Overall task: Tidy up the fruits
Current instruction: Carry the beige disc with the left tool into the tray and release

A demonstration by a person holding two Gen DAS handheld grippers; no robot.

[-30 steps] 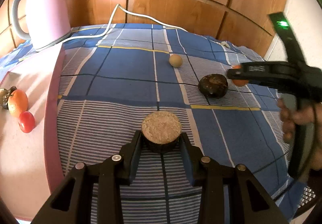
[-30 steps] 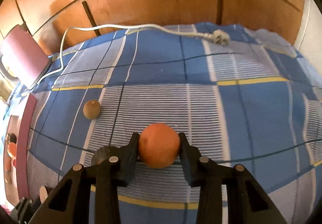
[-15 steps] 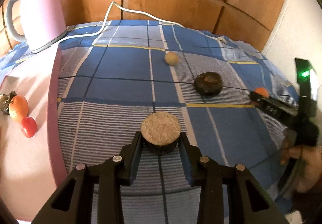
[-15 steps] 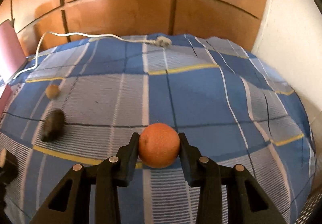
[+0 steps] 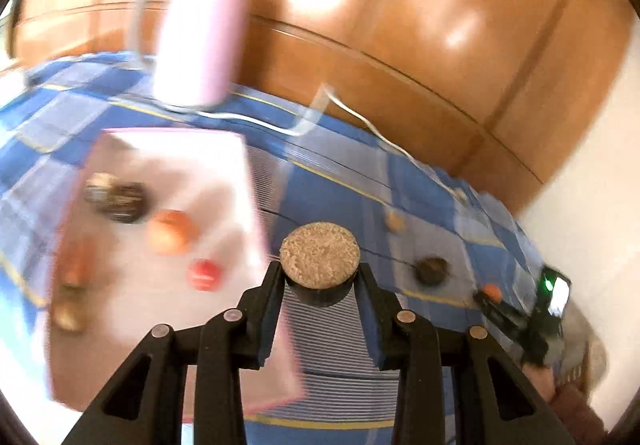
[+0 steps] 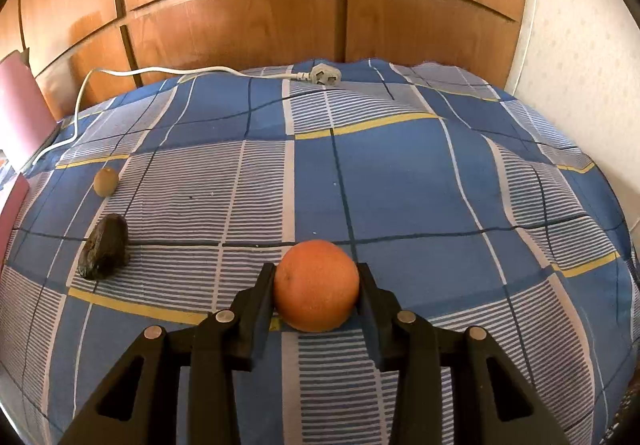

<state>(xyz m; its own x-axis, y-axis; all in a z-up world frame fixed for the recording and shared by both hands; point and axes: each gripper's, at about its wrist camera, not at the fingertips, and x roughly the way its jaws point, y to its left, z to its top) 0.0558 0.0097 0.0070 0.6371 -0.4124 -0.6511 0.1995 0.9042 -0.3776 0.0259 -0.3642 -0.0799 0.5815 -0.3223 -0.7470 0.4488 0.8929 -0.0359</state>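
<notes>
A: While your left gripper [image 5: 320, 277] is up over the bed, its jaws are clamped on a round dark fruit with a flat, tan cut face [image 5: 319, 259]; both pads press its sides, with only that fruit's width between them.

B: And the right one?

A: Your right gripper [image 6: 316, 287] is pinched on an orange [image 6: 316, 285], one pad on each flank, narrow gap, nothing else in it. The orange sits just above the blue checked bedspread [image 6: 420, 173].

B: Where is the loose fruit?

A: From the right wrist you see a dark wrinkled fruit [image 6: 105, 247] lying on the bedspread to the left, and a small tan round fruit [image 6: 106, 182] beyond it, the two apart. A white cord and plug [image 6: 320, 76] lies along the far edge by the wooden panels [image 6: 240, 21].

B: And the collecting spot?

A: Your left wrist view is badly smeared. A pink tray [image 5: 224, 173] lies to the left of the held fruit, with an orange-coloured fruit [image 5: 172, 231], a small red one [image 5: 205, 274] and a dark lump [image 5: 118, 197] on it; possibly more at its left edge, too blurred to tell. A pink kettle [image 5: 196, 37] stands behind the tray. At far right you can see your right gripper as a small dark shape with a green light.
</notes>
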